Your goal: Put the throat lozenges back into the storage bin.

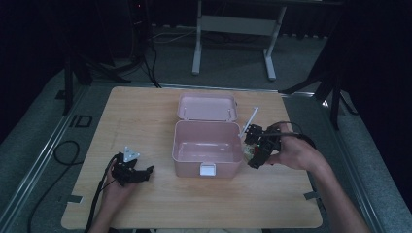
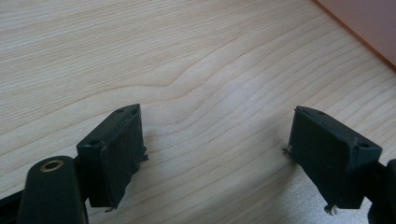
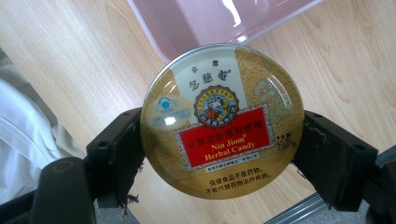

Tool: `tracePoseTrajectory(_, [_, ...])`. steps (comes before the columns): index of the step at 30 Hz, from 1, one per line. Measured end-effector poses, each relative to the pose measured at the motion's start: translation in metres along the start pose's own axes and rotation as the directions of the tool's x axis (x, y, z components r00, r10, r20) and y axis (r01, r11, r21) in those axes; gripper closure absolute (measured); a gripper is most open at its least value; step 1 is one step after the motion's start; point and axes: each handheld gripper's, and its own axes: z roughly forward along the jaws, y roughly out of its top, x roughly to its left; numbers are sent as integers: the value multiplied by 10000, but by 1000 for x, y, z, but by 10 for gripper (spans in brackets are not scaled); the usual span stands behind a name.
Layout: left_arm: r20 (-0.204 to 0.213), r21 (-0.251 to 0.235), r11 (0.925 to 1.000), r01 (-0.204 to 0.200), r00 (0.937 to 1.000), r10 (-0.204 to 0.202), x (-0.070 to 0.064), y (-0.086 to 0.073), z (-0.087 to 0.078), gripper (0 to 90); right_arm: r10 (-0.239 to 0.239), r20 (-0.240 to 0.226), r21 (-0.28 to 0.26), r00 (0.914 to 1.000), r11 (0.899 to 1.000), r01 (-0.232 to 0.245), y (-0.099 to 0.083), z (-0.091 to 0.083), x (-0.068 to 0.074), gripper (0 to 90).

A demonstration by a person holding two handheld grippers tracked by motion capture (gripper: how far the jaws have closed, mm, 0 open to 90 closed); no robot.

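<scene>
Left gripper [image 1: 145,171] rests low on the table [image 1: 145,111], jaws wide apart, nothing between them. Pink box [image 1: 208,148] sits mid-table, lid back, interior bare. Right gripper [image 1: 250,154] hovers just beside the box's right wall, jaws clamped on the rim of a round candy tin [image 3: 222,120]. Risk: the grip is only on the tin's curved edge, so it could pivot or slip out. It could also clip the box wall on the way in and fall onto the table.

High view overhead facing forward-down, gripper views close above table [image 1: 145,116], all sharing pink box [image 1: 206,145]
</scene>
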Motion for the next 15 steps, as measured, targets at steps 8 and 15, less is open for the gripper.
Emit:
tracePoseTrajectory(8, [1, -1, 10000, -5, 10000, 5, 0, 0, 0, 186, -79, -52, -71, 10000, 9999, 79, 7, -2, -1, 205])
tracePoseTrajectory(15, [0, 1, 10000, 3, 10000, -3, 0, 0, 0, 186, -69, -57, -116, 10000, 9999, 68, 13, -3, -1, 205])
